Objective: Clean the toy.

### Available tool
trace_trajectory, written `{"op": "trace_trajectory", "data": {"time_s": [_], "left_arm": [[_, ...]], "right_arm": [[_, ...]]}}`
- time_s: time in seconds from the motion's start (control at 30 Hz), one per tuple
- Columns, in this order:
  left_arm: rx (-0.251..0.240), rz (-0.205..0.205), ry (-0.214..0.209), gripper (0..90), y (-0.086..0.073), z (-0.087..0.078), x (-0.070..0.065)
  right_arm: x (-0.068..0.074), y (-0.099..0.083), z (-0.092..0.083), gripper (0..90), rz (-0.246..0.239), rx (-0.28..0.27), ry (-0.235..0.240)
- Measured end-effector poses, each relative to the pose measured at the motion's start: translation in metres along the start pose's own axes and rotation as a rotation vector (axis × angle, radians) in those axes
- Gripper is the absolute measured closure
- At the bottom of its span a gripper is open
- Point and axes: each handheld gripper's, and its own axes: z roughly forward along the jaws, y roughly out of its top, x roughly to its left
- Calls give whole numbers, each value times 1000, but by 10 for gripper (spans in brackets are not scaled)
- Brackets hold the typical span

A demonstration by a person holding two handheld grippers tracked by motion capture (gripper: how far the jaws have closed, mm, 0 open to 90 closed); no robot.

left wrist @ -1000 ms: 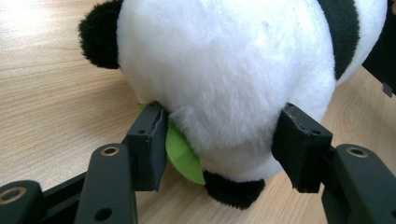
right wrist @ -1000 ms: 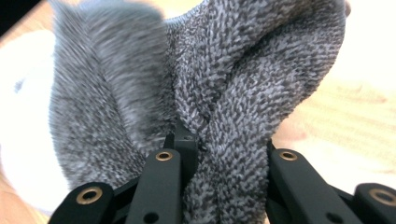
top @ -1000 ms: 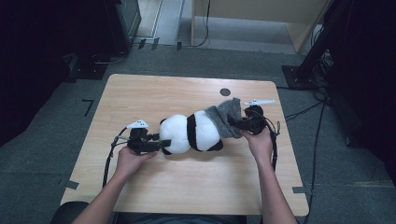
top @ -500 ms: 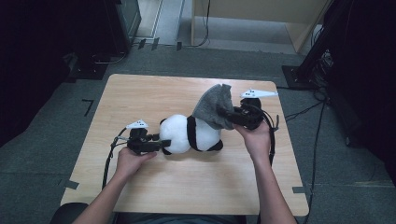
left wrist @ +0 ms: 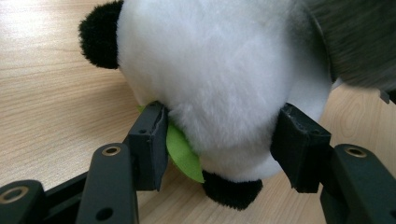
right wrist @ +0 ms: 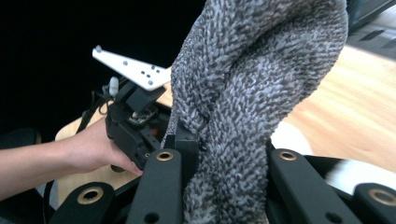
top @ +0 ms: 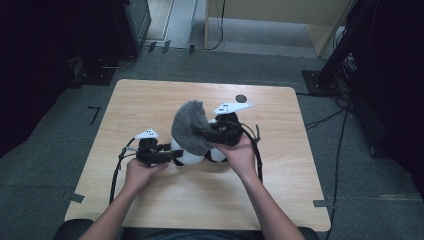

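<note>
A black-and-white panda plush (top: 186, 156) lies on the wooden table (top: 150, 105). My left gripper (top: 170, 155) is shut on its white body from the left, and in the left gripper view both pads (left wrist: 150, 140) press into the fur (left wrist: 210, 70) beside a green leaf (left wrist: 184, 156). My right gripper (top: 206, 133) is shut on a grey knitted cloth (top: 189, 125), held raised over the plush's middle. In the right gripper view the cloth (right wrist: 261, 79) rises between the jaws of this gripper (right wrist: 229, 144), with the left gripper (right wrist: 133, 119) and its hand beyond.
A small black round mark (top: 241, 98) sits on the table's far side. Cables (top: 260, 160) trail from both grippers over the tabletop. Dark equipment stands on the floor to the left and right, and a wooden cabinet (top: 270, 17) at the back.
My right gripper has risen and swung left with the grey cloth, lifting it from the plush's right end to above its middle. The left gripper has held still on the plush.
</note>
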Motion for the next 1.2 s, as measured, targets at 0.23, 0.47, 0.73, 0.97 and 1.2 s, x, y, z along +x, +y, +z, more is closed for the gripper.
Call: {"op": "trace_trajectory", "data": {"time_s": [0.23,0.47,0.73,0.97,1.2], "left_arm": [[-5,1,3,423,0,0,-1],[16,-4,18,443,2,1,-2],[31,-1,20,453,4,1,-1],[32,-10,10,455,6,1,0],[40,-8,8,460,7,1,1]], "right_arm": [[-6,-19,46,746,23,117,6],[-18,-31,56,745,-3,159,-49],[-32,-32,31,746,1,170,-136],[-44,-32,1,748,33,136,-191],[-59,-39,-30,748,86,100,-248]]}}
